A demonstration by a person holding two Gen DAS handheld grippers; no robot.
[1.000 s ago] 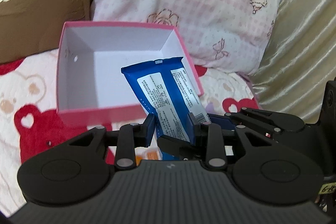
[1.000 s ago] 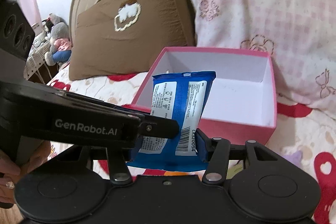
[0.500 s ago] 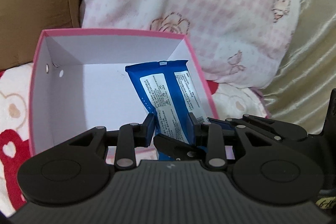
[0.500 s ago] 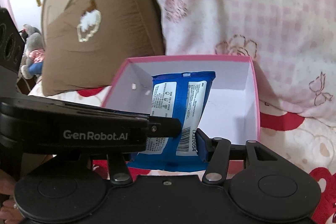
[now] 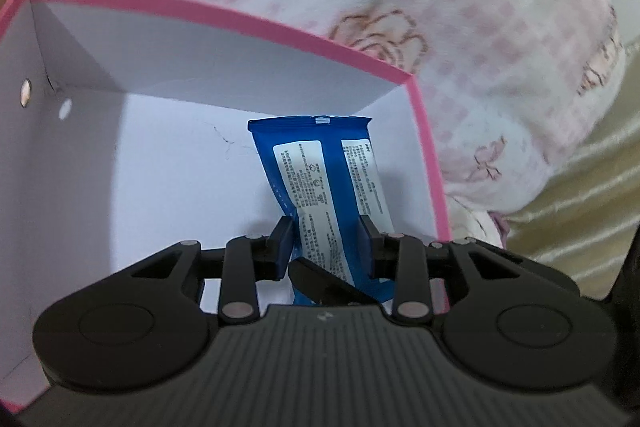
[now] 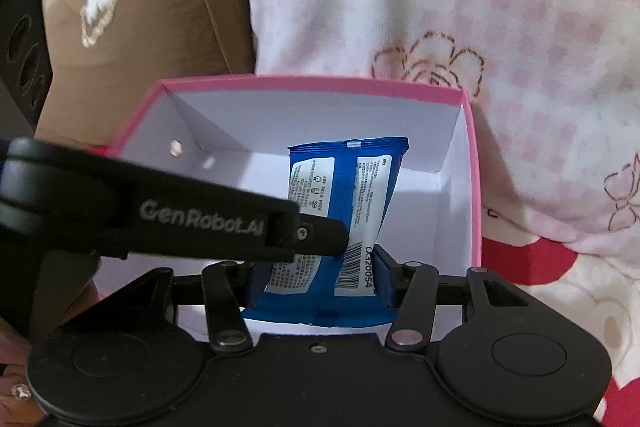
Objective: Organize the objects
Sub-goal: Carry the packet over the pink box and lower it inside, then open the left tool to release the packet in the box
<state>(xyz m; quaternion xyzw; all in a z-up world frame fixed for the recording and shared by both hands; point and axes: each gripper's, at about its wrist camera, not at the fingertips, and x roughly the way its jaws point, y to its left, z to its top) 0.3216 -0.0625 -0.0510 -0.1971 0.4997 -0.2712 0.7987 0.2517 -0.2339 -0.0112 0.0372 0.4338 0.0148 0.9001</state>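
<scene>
Two wrist views look down into a pink box (image 5: pixel 224 15) with a white inside, sitting on bedding. In the left wrist view the box fills the left and centre of the frame, its pink rim running from the upper left down to the right.

A blue packet (image 5: pixel 324 187) with white printed labels stands upright over the box's white floor, right of centre, its crimped top edge pointing towards the far wall. The left gripper (image 5: pixel 325 239) sits at the lower centre of this view, its blue pads closed narrowly on the packet's two long edges. A black finger of the other tool crosses in front of the packet's lower part.

In the right wrist view the same packet (image 6: pixel 344 187) appears in the middle of the frame, inside the box (image 6: pixel 474 187). The right gripper (image 6: pixel 316 281) holds the packet's lower end between its pads, with a barcode label showing just above the right-hand pad. A black arm of the left tool reaches in from the left of the frame and meets the packet's left side.

A pink checked pillow (image 6: pixel 460 7) with rose drawings fills the upper right behind the box, and a brown pillow (image 6: pixel 132 7) lies at the upper left.
</scene>
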